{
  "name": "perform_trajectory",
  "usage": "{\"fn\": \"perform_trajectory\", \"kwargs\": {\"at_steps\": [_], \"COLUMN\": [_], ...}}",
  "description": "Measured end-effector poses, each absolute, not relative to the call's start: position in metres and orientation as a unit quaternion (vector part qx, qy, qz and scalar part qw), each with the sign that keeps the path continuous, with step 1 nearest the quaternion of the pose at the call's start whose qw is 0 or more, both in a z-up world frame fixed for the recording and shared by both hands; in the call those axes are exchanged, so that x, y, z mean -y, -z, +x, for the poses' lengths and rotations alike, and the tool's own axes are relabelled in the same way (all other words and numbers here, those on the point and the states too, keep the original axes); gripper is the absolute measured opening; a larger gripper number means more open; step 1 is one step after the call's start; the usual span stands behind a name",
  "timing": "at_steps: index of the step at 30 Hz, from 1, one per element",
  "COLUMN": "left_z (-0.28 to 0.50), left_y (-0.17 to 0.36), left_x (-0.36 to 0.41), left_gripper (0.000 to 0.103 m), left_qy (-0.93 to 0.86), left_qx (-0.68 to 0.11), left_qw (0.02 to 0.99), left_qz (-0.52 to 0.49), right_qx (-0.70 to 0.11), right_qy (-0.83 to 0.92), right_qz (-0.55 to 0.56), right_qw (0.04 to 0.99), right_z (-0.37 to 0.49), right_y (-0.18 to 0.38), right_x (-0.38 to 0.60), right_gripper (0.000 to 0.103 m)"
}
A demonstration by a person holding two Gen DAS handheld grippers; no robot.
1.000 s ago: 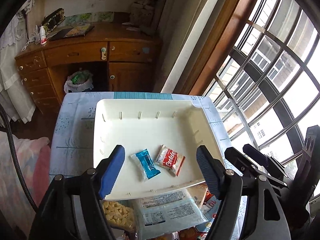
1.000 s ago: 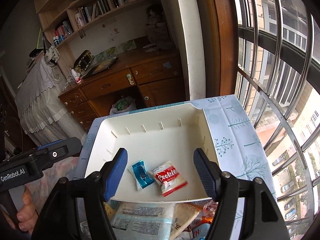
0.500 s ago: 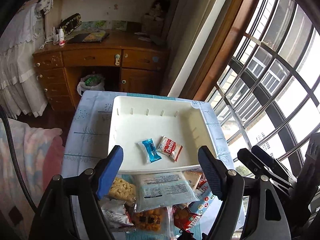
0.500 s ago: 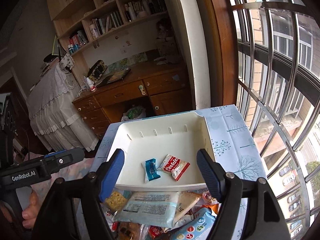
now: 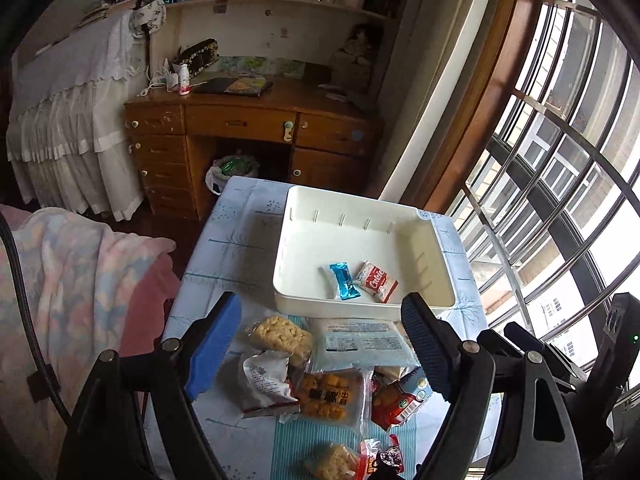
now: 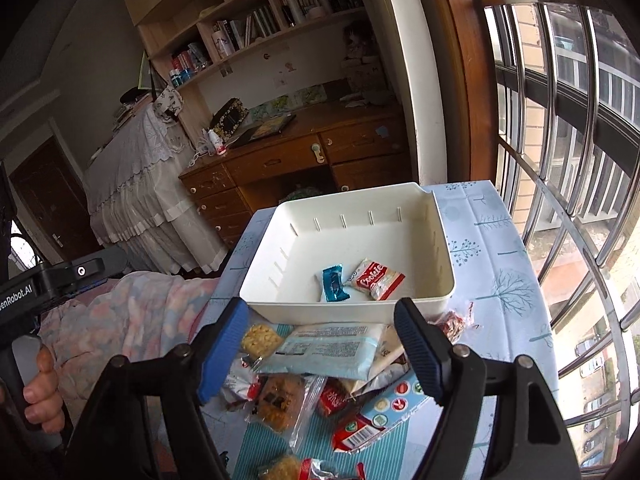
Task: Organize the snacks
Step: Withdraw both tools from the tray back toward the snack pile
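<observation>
A white bin [image 5: 436, 240] [image 6: 444, 240] stands on the small table and holds a blue wrapped snack [image 5: 342, 280] [image 6: 333, 283] and a red-and-white cookie packet [image 5: 376, 282] [image 6: 376, 279]. Several loose snack packs lie in front of it: a large pale blue pack [image 5: 362, 344] [image 6: 328, 350], a yellow puff pack [image 5: 280, 336] [image 6: 260, 338] and an orange snack pack [image 5: 330, 396]. My left gripper [image 5: 320, 352] is open and empty, above the pile. My right gripper [image 6: 320, 352] is open and empty, also above the pile.
The table has a light blue cloth [image 5: 236, 248] [image 6: 504, 280]. A bed with a pink blanket [image 5: 72, 280] lies to the left. A wooden desk [image 5: 248, 128] stands behind the table. Barred windows [image 5: 560, 160] run along the right.
Both grippers have pulled back and up from the bin, so the loose snack pile in front of it has come into view. Both stay open and empty.
</observation>
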State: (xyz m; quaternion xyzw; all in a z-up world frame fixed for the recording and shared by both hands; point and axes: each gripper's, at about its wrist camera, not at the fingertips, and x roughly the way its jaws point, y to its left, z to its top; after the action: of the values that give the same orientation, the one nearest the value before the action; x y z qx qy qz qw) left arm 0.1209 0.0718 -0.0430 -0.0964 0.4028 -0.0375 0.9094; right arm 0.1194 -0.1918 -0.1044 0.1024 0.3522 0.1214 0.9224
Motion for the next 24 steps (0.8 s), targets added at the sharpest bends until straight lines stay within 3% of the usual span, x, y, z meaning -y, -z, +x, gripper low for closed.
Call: {"fn": "perform_trajectory", "kwargs": {"at_steps": [24], "left_z": [0.110], "left_y": [0.095], "left_x": [-0.108], "left_gripper": [0.081], "left_qy": [0.086], "left_qx": [-0.505], "left_qw": [0.852], "left_qz": [-0.110], "right_qx": [-0.453], "right_qy": [-0.117], "right_qz": [0.171], "right_qw": [0.867], "right_z": [0.079], "right_y": [0.152], "right_x": [0.174], "right_gripper": [0.076]}}
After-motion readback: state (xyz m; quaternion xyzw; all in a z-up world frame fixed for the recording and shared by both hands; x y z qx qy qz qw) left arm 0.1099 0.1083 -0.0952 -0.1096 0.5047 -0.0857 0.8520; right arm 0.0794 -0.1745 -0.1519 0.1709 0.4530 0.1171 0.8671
